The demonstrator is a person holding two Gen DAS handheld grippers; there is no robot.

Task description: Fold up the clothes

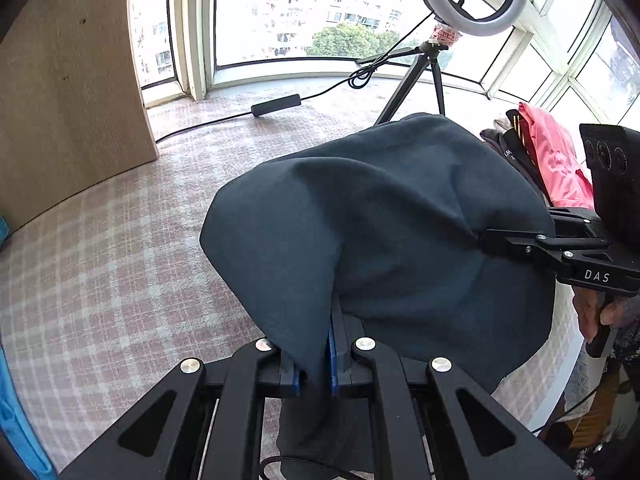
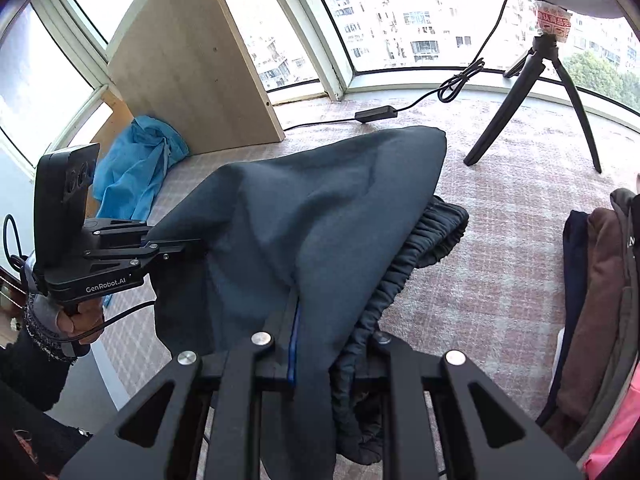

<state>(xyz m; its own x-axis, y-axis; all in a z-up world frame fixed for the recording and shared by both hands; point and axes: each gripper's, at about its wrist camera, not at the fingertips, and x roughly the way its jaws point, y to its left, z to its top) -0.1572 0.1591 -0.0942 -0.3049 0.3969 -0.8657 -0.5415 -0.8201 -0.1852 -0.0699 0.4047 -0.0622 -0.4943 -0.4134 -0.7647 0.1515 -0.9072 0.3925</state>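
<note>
Both grippers are gripping the dark teal garment (image 1: 384, 216) and holding its near edge above the checked pink cover (image 1: 104, 264), while the far end is resting on that surface. The left gripper (image 1: 320, 364) is clamping a fold of fabric between its blue pads. The right gripper (image 2: 316, 356) is pinching the side nearest the elastic waistband (image 2: 404, 268), with cloth bunching over its jaws.

Risks noted, as judgement:
1. The right hold is looking bulky and uneven; gathered waistband fabric may be slipping out under tension.
2. The garment is sagging between the 2 hold points, so a fold laid from here may be creasing off-line.
3. The ring-light tripod (image 2: 536, 104) and its cable (image 1: 276, 105) are standing near the far end; a wide sweep may be snagging them.
4. The stacked clothes (image 2: 596, 300) are lying just beside the work area and may be getting disturbed.
</note>
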